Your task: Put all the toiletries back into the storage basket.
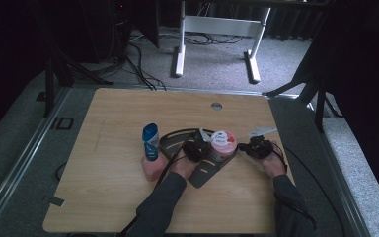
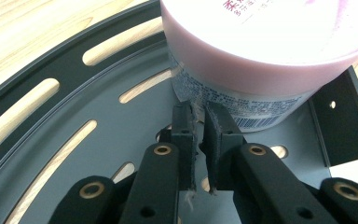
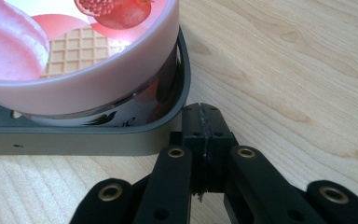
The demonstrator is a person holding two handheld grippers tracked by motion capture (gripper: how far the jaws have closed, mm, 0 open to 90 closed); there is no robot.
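A round jar with a pink lid stands on a dark slotted metal plate at the middle of the wooden table. My left gripper sits just left of the jar, over the plate. In the left gripper view its jaws are shut but for a thin slit, with nothing between them, tips close to the base of the jar above the plate. My right gripper lies right of the jar. In its own view it is shut on nothing, beside the plate's rim and the jar.
A blue bottle stands upright left of the plate, with a pink object at its foot. The table has a small round hole near its far edge. A white desk frame and cables lie on the floor beyond.
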